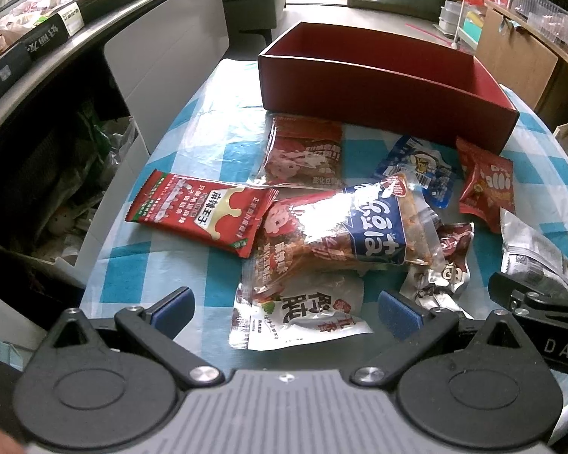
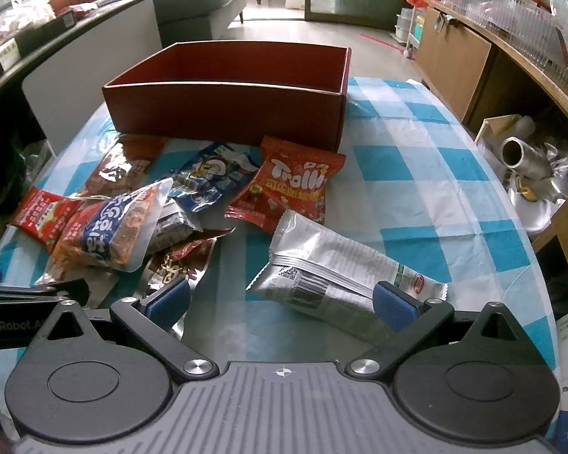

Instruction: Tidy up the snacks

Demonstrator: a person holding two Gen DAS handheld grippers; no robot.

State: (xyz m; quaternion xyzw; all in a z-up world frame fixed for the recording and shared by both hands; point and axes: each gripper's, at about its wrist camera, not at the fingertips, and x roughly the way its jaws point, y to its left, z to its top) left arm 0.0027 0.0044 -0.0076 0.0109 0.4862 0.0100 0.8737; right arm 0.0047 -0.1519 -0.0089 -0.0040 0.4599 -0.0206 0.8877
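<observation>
Snacks (image 1: 322,227) all loose on counter (image 2: 416,174), box (image 2: 227,109) at 12 o'clock looks empty: first pick pending. Left gripper (image 1: 286,312) spread over white pack (image 1: 303,314); right gripper (image 2: 282,304) spread around silver pack (image 2: 333,276). Next: close, lift, drop in box.

Red box (image 2: 227,113) sits open-topped at the far side of the table (image 2: 416,174), nothing over it; interior floor not visible, looks clear. Packet pile (image 1: 333,227) crowds table centre and left, up against the box's near wall. Silver packet (image 2: 322,276) lies between right gripper (image 2: 282,300) fingers. Bare cloth right of box and pile. Cabinet (image 1: 163,60) close on left edge.
</observation>
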